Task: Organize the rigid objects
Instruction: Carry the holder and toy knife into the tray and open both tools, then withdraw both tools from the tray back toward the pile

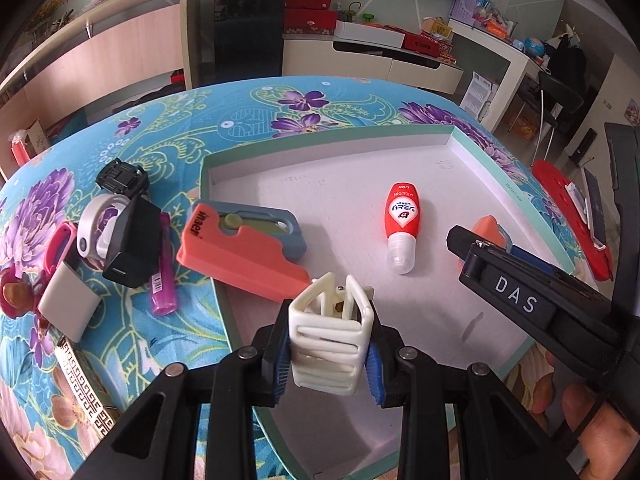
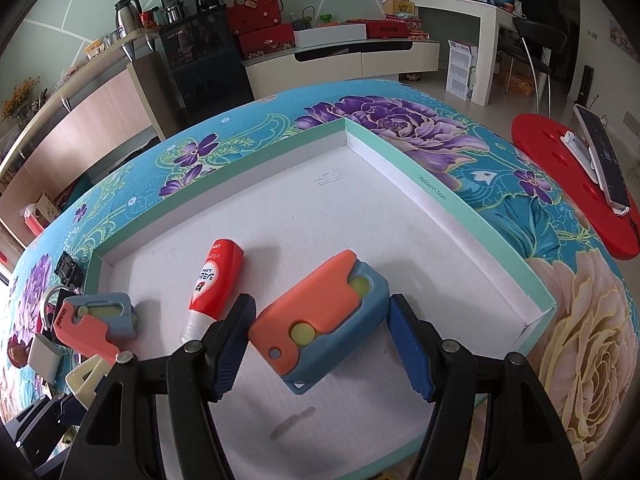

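Cream slatted plastic hair claw (image 1: 330,336) pinched in left gripper (image 1: 329,364) above shallow white box (image 1: 460,148); right gripper (image 2: 322,346) spread wide, straddling orange-and-blue plastic block (image 2: 320,324).

Your table (image 1: 240,120), covered in a turquoise floral cloth, carries: one shallow mint-rimmed box (image 2: 460,208); left of it, a clustered black charger (image 1: 132,248), pink lighter (image 1: 163,280), white block (image 1: 68,304), silver ring (image 1: 92,224), and black clip (image 1: 122,178).
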Motion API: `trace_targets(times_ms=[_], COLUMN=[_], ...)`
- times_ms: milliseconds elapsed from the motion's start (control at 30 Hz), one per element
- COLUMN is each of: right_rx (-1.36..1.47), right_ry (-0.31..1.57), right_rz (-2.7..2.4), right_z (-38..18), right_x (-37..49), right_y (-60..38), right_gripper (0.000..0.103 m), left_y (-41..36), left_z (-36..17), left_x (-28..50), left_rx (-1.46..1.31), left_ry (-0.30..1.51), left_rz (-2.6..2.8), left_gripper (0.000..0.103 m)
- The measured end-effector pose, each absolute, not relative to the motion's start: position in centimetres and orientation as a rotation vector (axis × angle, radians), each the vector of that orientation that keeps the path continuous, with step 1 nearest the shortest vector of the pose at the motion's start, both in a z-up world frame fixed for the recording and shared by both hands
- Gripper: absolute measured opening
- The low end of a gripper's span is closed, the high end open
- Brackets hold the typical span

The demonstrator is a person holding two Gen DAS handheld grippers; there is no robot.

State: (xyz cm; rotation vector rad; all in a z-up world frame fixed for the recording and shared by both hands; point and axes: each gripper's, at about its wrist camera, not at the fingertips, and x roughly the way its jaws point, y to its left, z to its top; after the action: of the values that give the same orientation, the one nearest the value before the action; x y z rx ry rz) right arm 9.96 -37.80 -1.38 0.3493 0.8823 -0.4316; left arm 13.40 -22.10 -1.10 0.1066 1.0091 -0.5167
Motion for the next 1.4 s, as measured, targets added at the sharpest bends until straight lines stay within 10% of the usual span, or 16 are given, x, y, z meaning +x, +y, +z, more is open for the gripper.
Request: trace_targets(times_ms=[500,633,1400], right_rx=[0.324,0.327,0.336], right_ry=[0.904,0.892,0.737], right_rz=[-0.438,-0.442,-0.454], right_z=[-1.8,-1.5,2.9], right_x=[10.4,10.3,8.5], right_y=[-37.5,-37.6,-37.8], right_gripper=[0.069,0.070,0.082], left_y=[-22.5,-22.8,-18.8], left_z=[-2.0,-1.6,2.7], left_x=[13.4,13.2,13.7], left_rx=[0.117,0.114,0.020], left_ry=[1.049,1.042,0.902], left_rz=[-0.526,-0.549,-0.467], left_gripper=[0.035,0.070,0.103])
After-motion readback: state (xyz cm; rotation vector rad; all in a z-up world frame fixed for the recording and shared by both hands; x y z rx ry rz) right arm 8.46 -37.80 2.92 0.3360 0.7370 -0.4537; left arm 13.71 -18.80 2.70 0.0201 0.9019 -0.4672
